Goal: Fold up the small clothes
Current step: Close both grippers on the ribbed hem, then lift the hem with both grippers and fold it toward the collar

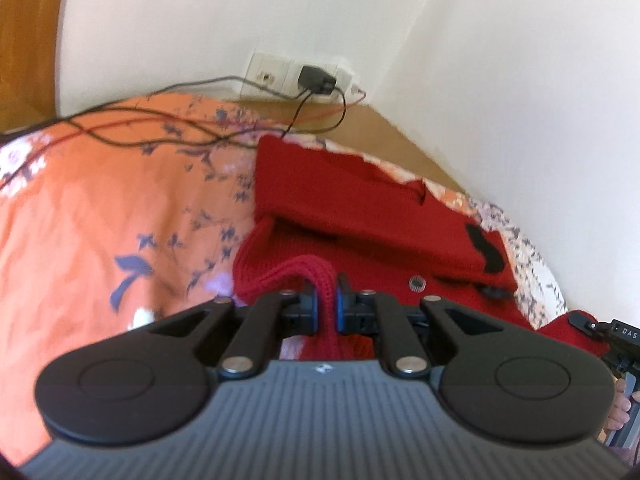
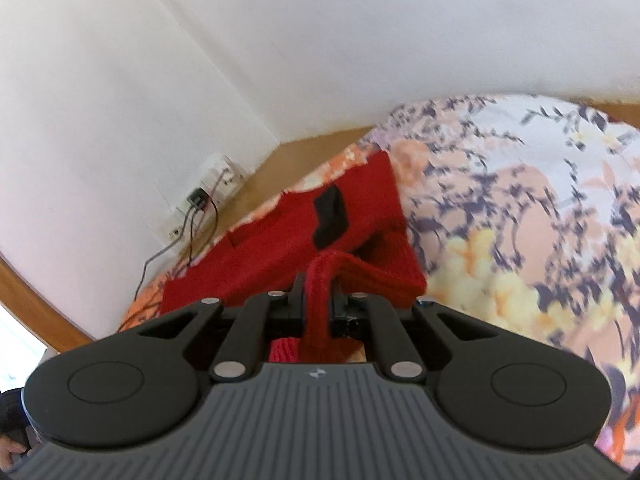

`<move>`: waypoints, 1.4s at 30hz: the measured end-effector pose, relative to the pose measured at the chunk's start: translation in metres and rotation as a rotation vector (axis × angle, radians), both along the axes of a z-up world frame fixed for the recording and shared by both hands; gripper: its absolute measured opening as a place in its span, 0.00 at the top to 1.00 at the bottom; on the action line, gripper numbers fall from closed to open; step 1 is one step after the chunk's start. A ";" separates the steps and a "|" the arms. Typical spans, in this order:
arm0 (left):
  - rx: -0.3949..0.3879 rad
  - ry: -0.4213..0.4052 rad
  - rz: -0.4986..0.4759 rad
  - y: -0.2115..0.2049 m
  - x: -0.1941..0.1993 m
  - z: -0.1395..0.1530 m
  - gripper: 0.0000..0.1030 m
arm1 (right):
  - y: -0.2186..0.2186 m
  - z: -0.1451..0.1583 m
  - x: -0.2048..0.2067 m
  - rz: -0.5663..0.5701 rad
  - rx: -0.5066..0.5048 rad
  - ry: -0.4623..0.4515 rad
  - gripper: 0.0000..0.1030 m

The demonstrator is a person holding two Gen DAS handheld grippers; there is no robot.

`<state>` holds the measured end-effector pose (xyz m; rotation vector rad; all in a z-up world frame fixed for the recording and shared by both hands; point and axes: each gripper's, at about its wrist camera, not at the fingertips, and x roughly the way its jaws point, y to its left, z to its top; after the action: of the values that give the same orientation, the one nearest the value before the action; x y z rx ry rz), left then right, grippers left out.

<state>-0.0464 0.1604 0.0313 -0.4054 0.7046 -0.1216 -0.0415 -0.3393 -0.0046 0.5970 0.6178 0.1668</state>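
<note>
Bed, floral orange cover, set in a room corner; wall sockets with charger and cables at far side. Red knitted cardigan, black patch, buttons, spread on bed by the wall. Left gripper: fingers clenched on a ribbed near edge. Right gripper: likewise clenched on ribbed knit. Folding judged just begun; main folds remain.
</note>
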 end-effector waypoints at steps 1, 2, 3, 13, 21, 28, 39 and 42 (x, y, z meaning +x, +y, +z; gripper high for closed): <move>0.001 -0.007 0.004 -0.001 0.003 0.002 0.90 | 0.000 0.002 0.004 0.001 0.001 -0.007 0.92; 0.001 -0.014 0.009 -0.001 0.006 0.004 0.90 | 0.000 0.005 0.009 0.003 0.004 -0.016 0.92; 0.000 -0.021 0.015 -0.002 0.009 0.007 0.90 | 0.000 0.008 0.013 0.004 0.005 -0.024 0.92; 0.014 -0.041 0.074 -0.006 0.057 0.015 0.90 | -0.004 0.017 0.066 0.008 0.018 -0.053 0.92; 0.038 -0.009 0.130 -0.011 0.102 0.004 0.90 | -0.007 0.006 0.121 0.023 0.010 -0.026 0.92; 0.066 0.049 0.211 -0.011 0.140 -0.017 0.90 | -0.008 -0.016 0.168 0.049 -0.040 0.025 0.92; 0.110 0.137 0.246 -0.019 0.178 -0.049 0.88 | -0.006 -0.055 0.211 0.063 -0.048 0.146 0.90; 0.088 0.151 0.226 -0.015 0.182 -0.052 0.84 | -0.006 -0.057 0.211 0.054 -0.035 0.155 0.87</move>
<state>0.1361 0.1450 -0.0207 -0.4098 0.8046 0.1547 0.1693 -0.3456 -0.0620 0.5632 0.7861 0.1603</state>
